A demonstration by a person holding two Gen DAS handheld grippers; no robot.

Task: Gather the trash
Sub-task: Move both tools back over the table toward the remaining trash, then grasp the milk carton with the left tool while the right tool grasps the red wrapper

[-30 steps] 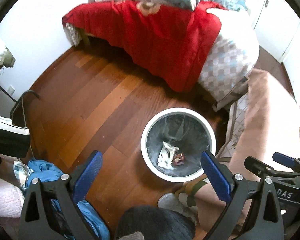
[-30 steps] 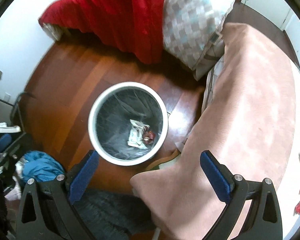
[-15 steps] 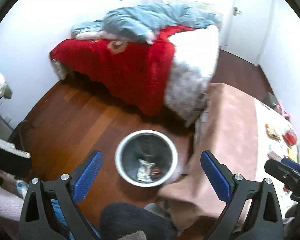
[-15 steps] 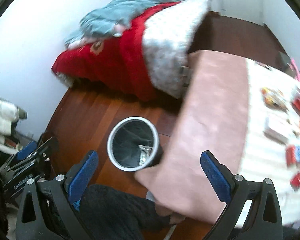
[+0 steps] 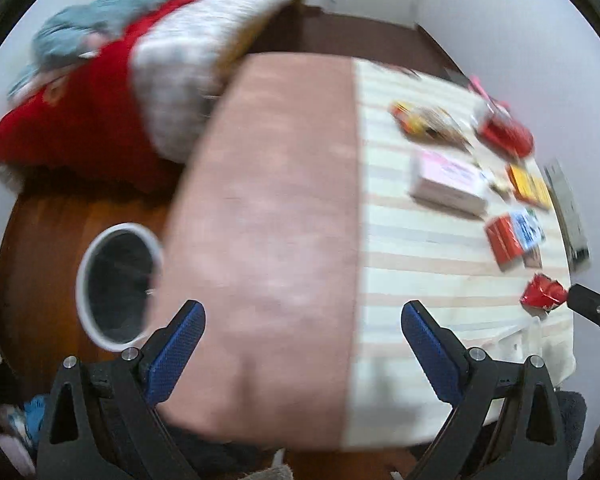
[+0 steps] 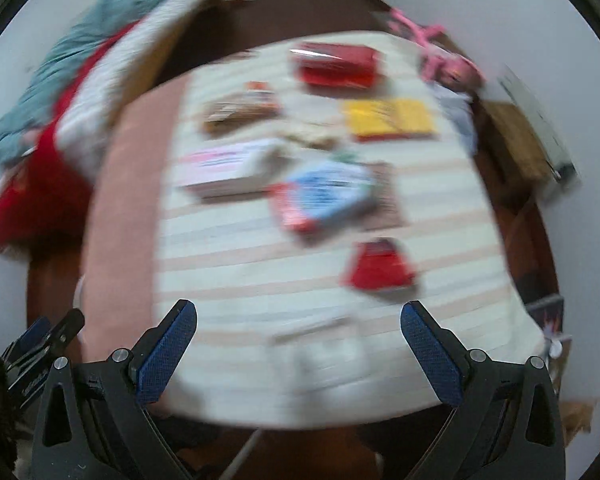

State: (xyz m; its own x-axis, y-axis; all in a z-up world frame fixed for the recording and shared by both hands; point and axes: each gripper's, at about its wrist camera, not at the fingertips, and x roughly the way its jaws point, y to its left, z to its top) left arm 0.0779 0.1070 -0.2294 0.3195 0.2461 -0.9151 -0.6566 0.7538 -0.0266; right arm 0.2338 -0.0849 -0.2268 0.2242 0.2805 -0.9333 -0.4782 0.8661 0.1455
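Both views have swung from the bin (image 5: 100, 332), now low left, to the table (image 5: 440, 240), where both grippers, the left (image 5: 303, 354) and the right (image 6: 298, 354), gape empty above wrappers, the crumpled red wrapper (image 6: 380, 266) nearest for pickup.

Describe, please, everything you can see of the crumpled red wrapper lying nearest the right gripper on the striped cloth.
The crumpled red wrapper looks like glossy foil or plastic, creased and folded, bright red with small pale glints. It lies flat on the striped cloth, near its front right part, apart from the other packets farther back. In the left wrist view a dark tip of the right gripper sits just beside it; whether they touch is unclear. In the right wrist view it is blurred, ahead of the open jaws.
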